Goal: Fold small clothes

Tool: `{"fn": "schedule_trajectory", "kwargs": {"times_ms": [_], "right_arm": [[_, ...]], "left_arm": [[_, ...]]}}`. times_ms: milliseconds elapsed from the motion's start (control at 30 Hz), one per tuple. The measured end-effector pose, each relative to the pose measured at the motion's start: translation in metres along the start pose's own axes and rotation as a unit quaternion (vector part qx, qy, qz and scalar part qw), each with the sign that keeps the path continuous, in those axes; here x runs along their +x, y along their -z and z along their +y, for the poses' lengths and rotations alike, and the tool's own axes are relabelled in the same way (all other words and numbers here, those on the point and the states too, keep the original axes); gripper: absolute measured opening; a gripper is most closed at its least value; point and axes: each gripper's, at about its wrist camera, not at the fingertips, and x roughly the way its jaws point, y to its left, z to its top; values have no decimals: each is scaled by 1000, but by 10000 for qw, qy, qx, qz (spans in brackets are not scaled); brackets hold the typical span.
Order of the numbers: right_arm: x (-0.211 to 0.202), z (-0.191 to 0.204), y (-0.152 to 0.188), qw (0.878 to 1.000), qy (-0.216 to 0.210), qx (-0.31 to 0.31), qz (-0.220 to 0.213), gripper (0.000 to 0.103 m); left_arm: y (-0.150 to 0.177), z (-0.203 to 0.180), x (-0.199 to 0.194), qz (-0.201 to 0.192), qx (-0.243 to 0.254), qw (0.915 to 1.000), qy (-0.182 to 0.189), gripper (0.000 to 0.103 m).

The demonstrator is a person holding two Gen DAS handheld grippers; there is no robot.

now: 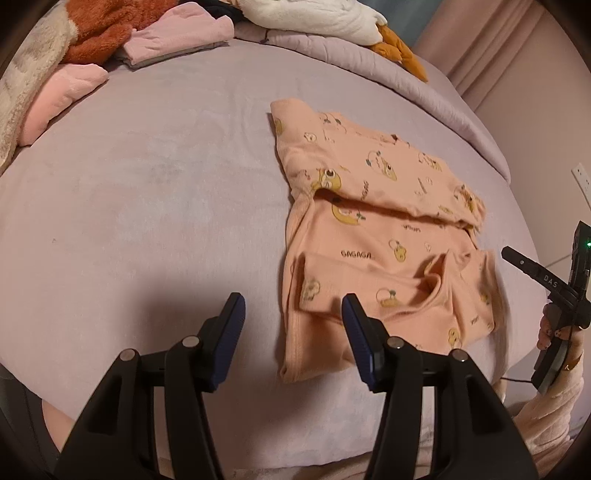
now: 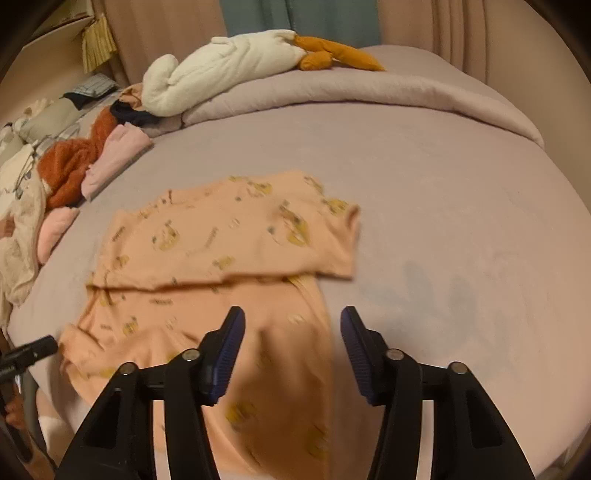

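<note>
**Peach top half-folded, both grippers off it**

Peach printed top (image 1: 380, 236) lies flat on lilac bed sheet (image 1: 147, 166), far part already folded over, sleeve tucked across near part. Left gripper (image 1: 293, 332) hovers at the top's near-left edge, jaws apart, nothing between them. Right gripper (image 2: 291, 343) over its near-right edge, jaws also released, no cloth pinched.

Risks, as I judge: next pinch may catch only the top layer, so fold slides & the tucked sleeve pops out. Uneven lift btwn hands would skew the hem. Soft sheet may get grabbed w/ the cloth. Folded pink pile (image 1: 173, 33) far left, well apart.
</note>
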Motion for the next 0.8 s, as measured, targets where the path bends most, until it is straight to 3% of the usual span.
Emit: {"fn": "schedule_trajectory", "kwargs": {"times_ms": [333,433,600,633,767,800], "right_arm": [[-2,-6,23,9991,-141,-184,346,56],[5,0,21,9987,-196,-311,346,62],[25,5,14,9988,-227,-272,347,61],[28,7,13,9989,-177,-287,332,57],[32,10,11,9990,21,-326,311,7],[31,9,11,9991,30,-311,292,6]], "left_arm": [[10,-13,11,90,414,9987,286,52],[4,-19,27,185,531,9982,184,51],[-10,-25,46,188,724,9972,-59,33],[-14,-25,47,181,700,9974,-48,31],[-21,-24,48,178,547,9983,-4,28],[-22,-24,48,182,537,9984,8,29]]}}
